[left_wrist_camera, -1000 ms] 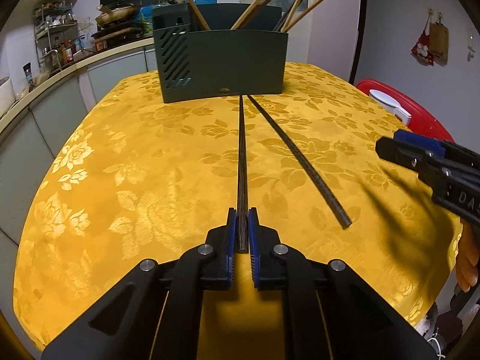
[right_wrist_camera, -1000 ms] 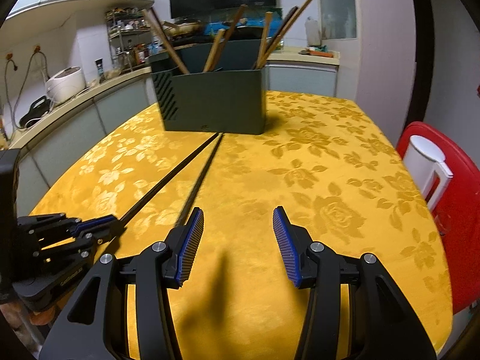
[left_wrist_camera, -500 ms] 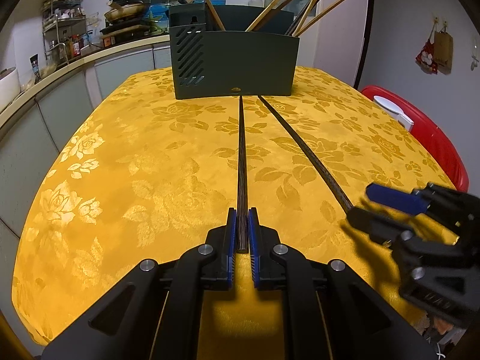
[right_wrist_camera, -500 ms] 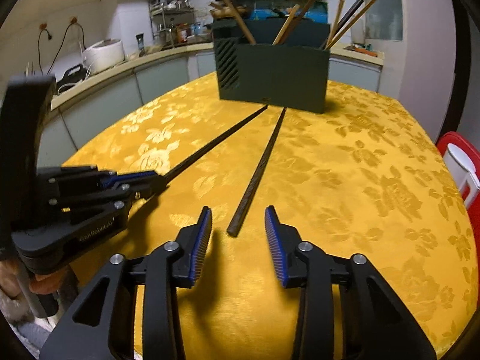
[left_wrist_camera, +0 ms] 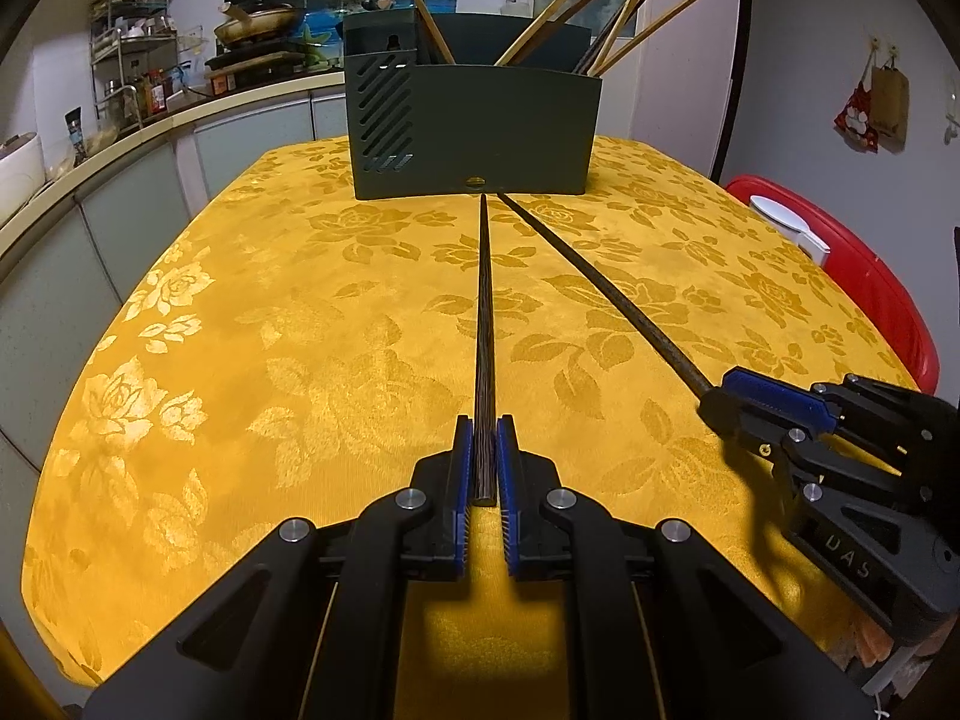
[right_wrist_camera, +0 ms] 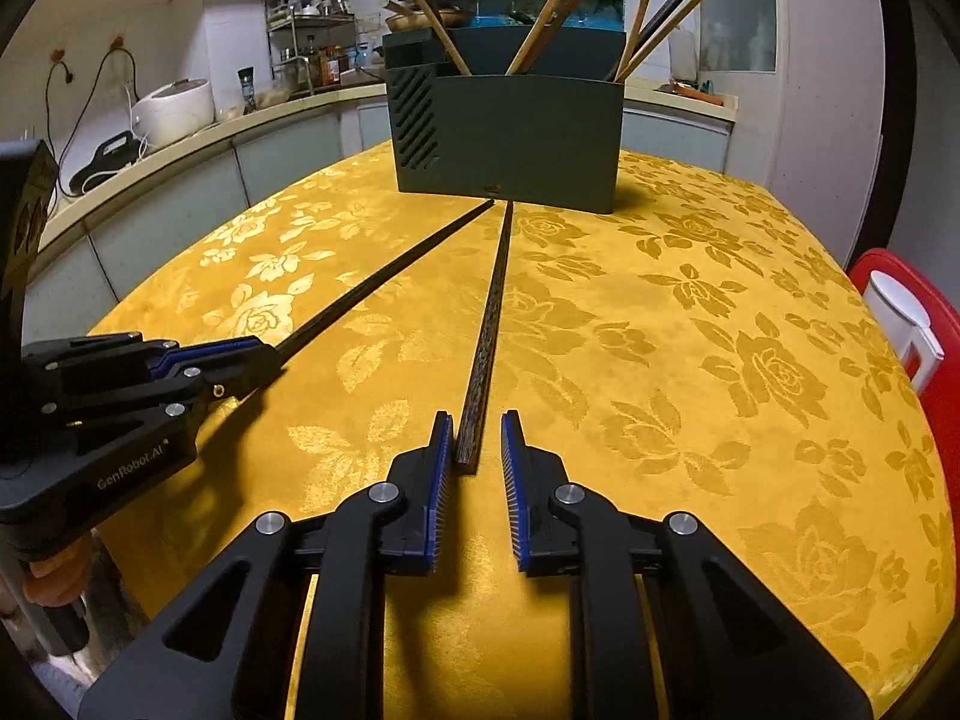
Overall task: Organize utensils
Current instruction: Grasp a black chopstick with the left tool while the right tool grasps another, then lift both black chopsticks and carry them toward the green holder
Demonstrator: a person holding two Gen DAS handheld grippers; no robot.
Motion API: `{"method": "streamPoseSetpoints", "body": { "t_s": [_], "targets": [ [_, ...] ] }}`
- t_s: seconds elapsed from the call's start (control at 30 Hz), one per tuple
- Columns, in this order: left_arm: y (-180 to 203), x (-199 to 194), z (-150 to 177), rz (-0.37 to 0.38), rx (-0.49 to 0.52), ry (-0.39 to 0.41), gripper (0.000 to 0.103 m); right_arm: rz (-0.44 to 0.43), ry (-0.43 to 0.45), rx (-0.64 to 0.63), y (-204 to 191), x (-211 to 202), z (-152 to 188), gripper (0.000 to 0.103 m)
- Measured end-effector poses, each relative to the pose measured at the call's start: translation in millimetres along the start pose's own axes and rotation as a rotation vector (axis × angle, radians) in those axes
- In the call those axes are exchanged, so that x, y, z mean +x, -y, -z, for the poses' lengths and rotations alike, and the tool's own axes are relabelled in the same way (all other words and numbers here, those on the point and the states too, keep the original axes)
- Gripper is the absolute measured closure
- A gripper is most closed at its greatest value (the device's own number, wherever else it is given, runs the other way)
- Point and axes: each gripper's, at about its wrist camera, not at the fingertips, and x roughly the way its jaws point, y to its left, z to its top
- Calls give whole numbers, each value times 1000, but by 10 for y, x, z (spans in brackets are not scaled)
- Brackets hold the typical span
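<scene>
Your chopsticks in the holder point(left_wrist_camera: 474, 138) are running out past the top edge in both views, and the holder's walls are hiding their lower ends. The right gripper's point(left_wrist_camera: 714, 402) own fingers are covering the near end of the right chopstick point(left_wrist_camera: 606, 288) in your left view. The bottles on the far shelf rack point(right_wrist_camera: 306, 30) are showing too small to identify.

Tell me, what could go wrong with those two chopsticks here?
The right gripper is closing with only the very end of its chopstick between the pads, off-centre, so it might slip or twist. The left gripper holds its chopstick by the end too. Both tips lie close by the holder and could knock together.
</scene>
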Motion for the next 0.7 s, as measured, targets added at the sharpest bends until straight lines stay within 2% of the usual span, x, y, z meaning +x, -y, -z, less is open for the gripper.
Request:
{"method": "streamPoseSetpoints", "body": {
  "t_s": [0.3,0.4,0.7],
  "targets": [
    [51,15,14,-20,14,18,95,11,32,-33,-55,35,6,86],
    [61,18,15,-25,22,21,95,7,23,-27,-38,45,-15,92],
    [-1,-90,-33,-16,28,39,96,7,-7,-10,21,-12,-56,95]
  ]
}}
